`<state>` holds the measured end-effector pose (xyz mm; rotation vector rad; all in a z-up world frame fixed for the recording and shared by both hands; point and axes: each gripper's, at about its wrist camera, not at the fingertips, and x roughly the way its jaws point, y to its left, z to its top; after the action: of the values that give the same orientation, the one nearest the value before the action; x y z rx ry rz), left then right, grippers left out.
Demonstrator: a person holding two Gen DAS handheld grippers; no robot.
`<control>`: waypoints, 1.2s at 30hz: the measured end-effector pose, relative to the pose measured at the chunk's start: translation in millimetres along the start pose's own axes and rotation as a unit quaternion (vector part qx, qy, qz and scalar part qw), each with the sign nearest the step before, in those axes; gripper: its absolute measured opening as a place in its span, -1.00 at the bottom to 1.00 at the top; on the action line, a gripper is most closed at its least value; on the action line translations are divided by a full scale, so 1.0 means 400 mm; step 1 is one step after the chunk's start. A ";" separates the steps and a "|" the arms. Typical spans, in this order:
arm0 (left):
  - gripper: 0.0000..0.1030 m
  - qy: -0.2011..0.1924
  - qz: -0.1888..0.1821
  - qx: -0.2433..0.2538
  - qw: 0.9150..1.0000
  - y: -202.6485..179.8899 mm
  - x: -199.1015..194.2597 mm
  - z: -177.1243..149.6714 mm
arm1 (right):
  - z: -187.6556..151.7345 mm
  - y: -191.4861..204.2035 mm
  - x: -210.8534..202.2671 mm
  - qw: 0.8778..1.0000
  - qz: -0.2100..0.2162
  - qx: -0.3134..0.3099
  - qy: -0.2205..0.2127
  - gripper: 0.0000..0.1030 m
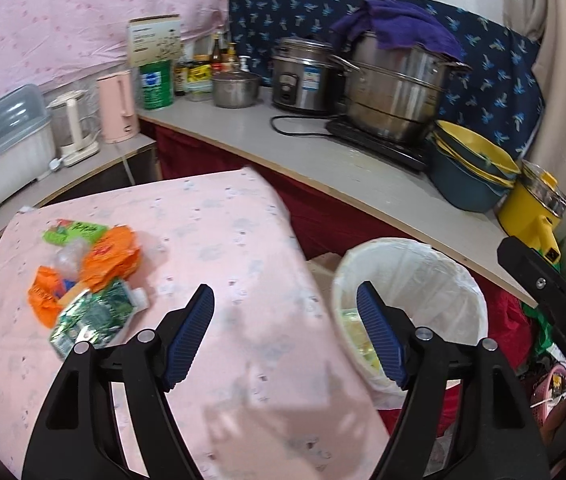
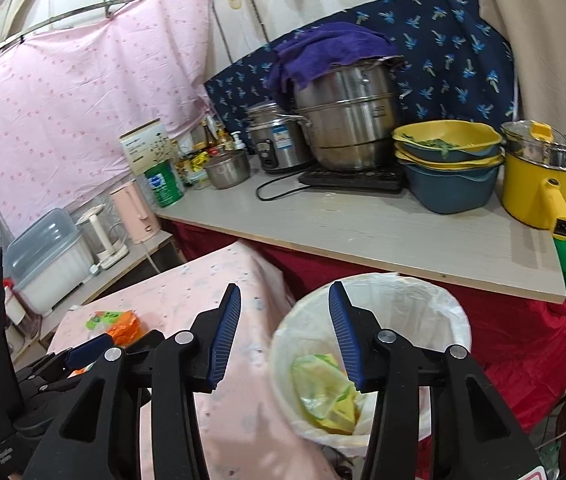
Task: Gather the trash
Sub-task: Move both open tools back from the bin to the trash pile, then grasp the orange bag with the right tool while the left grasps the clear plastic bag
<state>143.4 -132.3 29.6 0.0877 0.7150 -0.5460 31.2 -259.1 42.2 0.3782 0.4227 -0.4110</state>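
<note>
Both grippers are empty with jaws wide — the left gripper (image 1: 285, 334) over the pink-clothed surface (image 1: 219, 240), the right gripper (image 2: 285, 330) at the lined trash bin (image 2: 447, 312), which already holds a yellow-green wrapper (image 2: 323, 392). The remaining trash pile (image 1: 87, 276) — orange wrappers, a green foil pouch — lies to the left. Probably best to take one piece by a crumpled edge, then lift clear before crossing to the bin.

Bin (image 1: 443, 276) floor hidden; wrappers (image 1: 91, 280) blurred
</note>
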 end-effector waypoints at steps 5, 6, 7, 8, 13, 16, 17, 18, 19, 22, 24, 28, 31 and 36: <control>0.36 -0.008 0.023 -0.024 0.999 0.099 -0.046 -0.005 | -0.005 0.097 -0.010 1.000 0.024 -0.020 -0.001 -0.09; 0.36 -0.009 0.028 -0.028 0.999 0.117 -0.053 -0.008 | -0.008 0.114 -0.011 0.999 0.029 -0.023 0.000 -0.09; 0.36 -0.011 0.033 -0.032 0.999 0.135 -0.060 -0.009 | -0.011 0.134 -0.010 0.999 0.034 -0.028 0.002 -0.09; 0.36 -0.013 0.040 -0.036 0.998 0.156 -0.068 -0.010 | -0.013 0.155 -0.008 0.999 0.039 -0.032 0.004 -0.09; 0.36 -0.014 0.067 -0.059 0.996 0.261 -0.098 -0.026 | -0.037 0.251 0.006 0.996 0.065 -0.051 0.018 -0.09; 0.36 -0.011 0.084 -0.076 0.993 0.327 -0.109 -0.041 | -0.057 0.306 0.027 0.994 0.080 -0.059 0.033 -0.09; 0.36 -0.011 0.088 -0.081 0.993 0.345 -0.111 -0.045 | -0.065 0.324 0.035 0.994 0.086 -0.062 0.039 -0.09; 0.36 -0.009 0.094 -0.085 0.992 0.367 -0.112 -0.050 | -0.073 0.340 0.044 0.993 0.091 -0.065 0.044 -0.09; 0.36 -0.009 0.100 -0.090 0.991 0.387 -0.112 -0.054 | -0.080 0.358 0.054 0.992 0.095 -0.068 0.050 -0.09; 0.36 -0.006 0.113 -0.100 0.989 0.439 -0.113 -0.065 | -0.102 0.408 0.084 0.989 0.107 -0.077 0.066 -0.09; 0.36 -0.004 0.121 -0.105 0.987 0.475 -0.110 -0.072 | -0.117 0.440 0.105 0.987 0.112 -0.084 0.075 -0.09; 0.36 0.000 0.132 -0.115 0.985 0.541 -0.097 -0.079 | -0.143 0.496 0.159 0.984 0.121 -0.093 0.097 -0.09; 0.36 0.004 0.138 -0.117 0.983 0.582 -0.080 -0.081 | -0.162 0.529 0.203 0.981 0.125 -0.095 0.114 -0.09; 0.36 0.013 0.143 -0.125 0.982 0.647 -0.038 -0.081 | -0.189 0.570 0.292 0.978 0.124 -0.095 0.139 -0.09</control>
<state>244.9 104.6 -12.6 -0.0366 0.7765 -0.1785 208.4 -67.8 -15.6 0.2985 0.6728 -0.0723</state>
